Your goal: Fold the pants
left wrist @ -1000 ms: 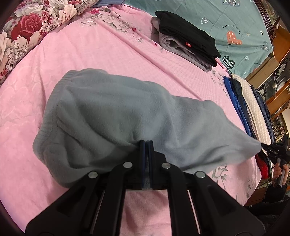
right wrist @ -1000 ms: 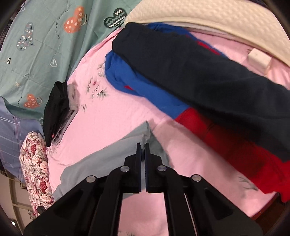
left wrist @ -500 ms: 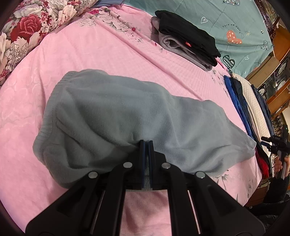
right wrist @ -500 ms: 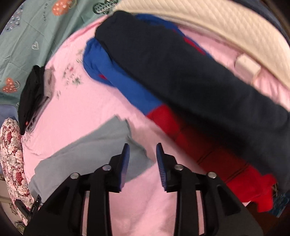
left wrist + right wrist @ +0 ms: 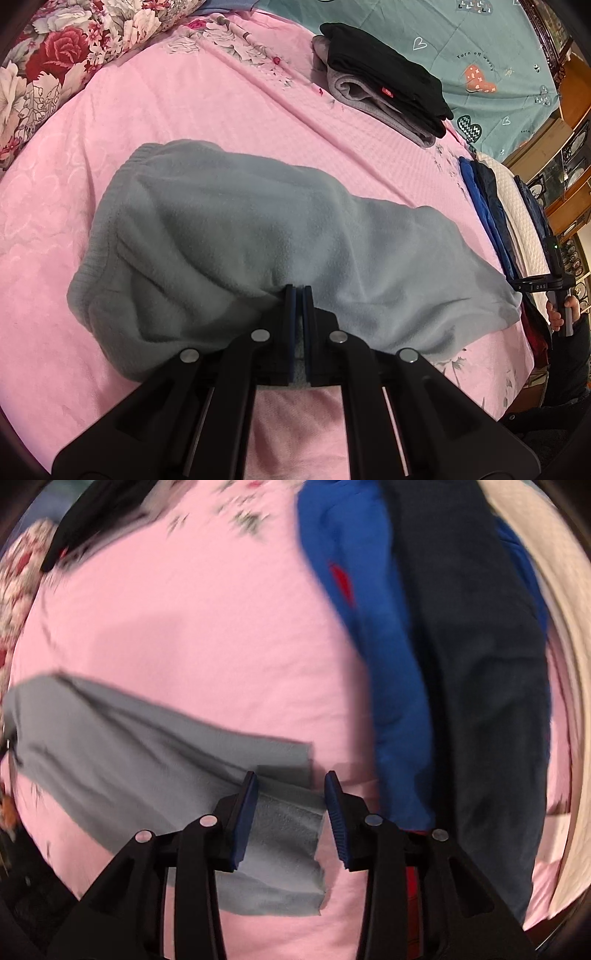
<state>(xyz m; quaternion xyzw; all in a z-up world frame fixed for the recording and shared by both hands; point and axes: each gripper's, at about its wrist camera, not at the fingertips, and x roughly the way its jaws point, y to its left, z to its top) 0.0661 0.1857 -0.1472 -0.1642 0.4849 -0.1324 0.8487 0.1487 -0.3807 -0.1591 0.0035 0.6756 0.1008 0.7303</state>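
Observation:
Grey fleece pants (image 5: 258, 236) lie folded lengthwise on the pink bed sheet (image 5: 221, 103), waistband at the left, leg ends at the right. My left gripper (image 5: 298, 291) is shut on the near edge of the pants at mid-length. My right gripper (image 5: 290, 779) is open above the leg ends (image 5: 280, 834), which lie flat between its blue pads (image 5: 334, 805). The right gripper also shows at the far right of the left wrist view (image 5: 546, 284), held in a hand.
A folded black and grey stack (image 5: 384, 81) sits at the back. Blue (image 5: 369, 635), dark navy (image 5: 480, 664) and red garments lie at the right by a cream quilt (image 5: 565, 701). A floral pillow (image 5: 55, 55) is back left.
My right gripper has let go of the leg end, opened, and swung over the leg ends, which now lie flat. The left gripper stays shut and still.

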